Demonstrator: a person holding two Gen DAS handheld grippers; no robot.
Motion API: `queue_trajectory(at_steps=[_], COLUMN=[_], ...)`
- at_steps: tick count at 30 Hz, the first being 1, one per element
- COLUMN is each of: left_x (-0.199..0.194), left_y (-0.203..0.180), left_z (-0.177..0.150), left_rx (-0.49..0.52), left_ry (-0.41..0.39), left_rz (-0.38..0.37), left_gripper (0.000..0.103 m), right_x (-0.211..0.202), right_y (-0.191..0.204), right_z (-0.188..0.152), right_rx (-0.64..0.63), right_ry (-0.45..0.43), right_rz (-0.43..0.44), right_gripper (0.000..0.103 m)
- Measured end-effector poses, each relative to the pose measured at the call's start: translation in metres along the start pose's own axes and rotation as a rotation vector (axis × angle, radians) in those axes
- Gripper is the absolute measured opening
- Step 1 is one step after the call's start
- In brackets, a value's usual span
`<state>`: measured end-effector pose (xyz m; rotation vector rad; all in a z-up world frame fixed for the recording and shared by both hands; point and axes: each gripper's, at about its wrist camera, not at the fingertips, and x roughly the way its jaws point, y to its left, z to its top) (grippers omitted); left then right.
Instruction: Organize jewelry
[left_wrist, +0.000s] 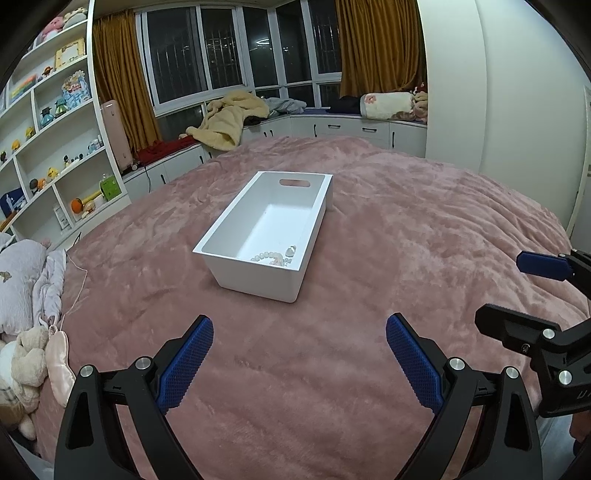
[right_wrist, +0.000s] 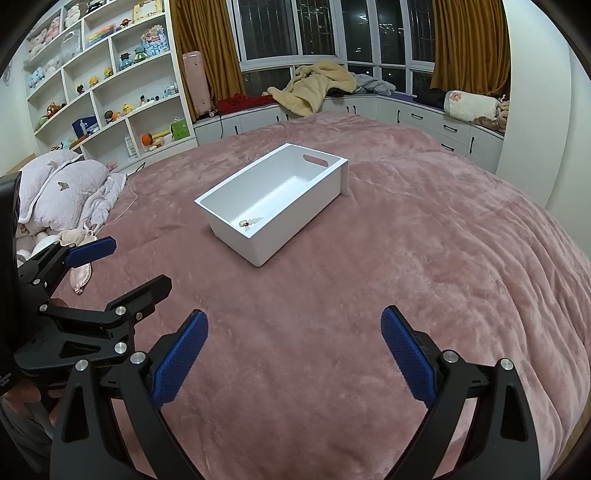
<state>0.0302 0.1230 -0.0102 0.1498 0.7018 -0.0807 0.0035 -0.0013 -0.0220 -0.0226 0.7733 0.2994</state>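
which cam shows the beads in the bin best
Left wrist: the beads lie exposed in the bin, at its near end. In the right wrist view, the near wall hides most of them.

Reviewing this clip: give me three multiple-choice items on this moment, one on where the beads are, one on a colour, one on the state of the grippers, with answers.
1. Where do the beads lie?
A. on the blanket
B. in the white bin, at its near end
C. between gripper pads

2. What colour is the blanket?
A. pink
B. grey
C. green

3. How are the two grippers?
A. both open, holding nothing
B. both shut
C. left shut, right open

Answers: 1 B, the beads rest on the floor of the bin against its near wall. 2 A, the plush cover is pink in both views. 3 A, the left gripper and right gripper each show their pads wide apart with only blanket between.
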Motion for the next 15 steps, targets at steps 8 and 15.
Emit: queue_trajectory(at_steps=[8,15], left_x=[0.0034,0.0067], left_y=[0.0028,0.0049], left_z=[-0.0022,-0.003], left_rx=[0.003,0.01], left_ry=[0.01,0.01], left_rz=[-0.014,-0.021], left_gripper=[0.096,0.096], right_x=[0.0015,0.0021], right_y=[-0.002,-0.0033], right_z=[-0.002,-0.0034], right_rx=[0.009,0.013], right_ry=[0.001,0.003], right_rz=[0.001,0.002], right_gripper=[0.094,0.094])
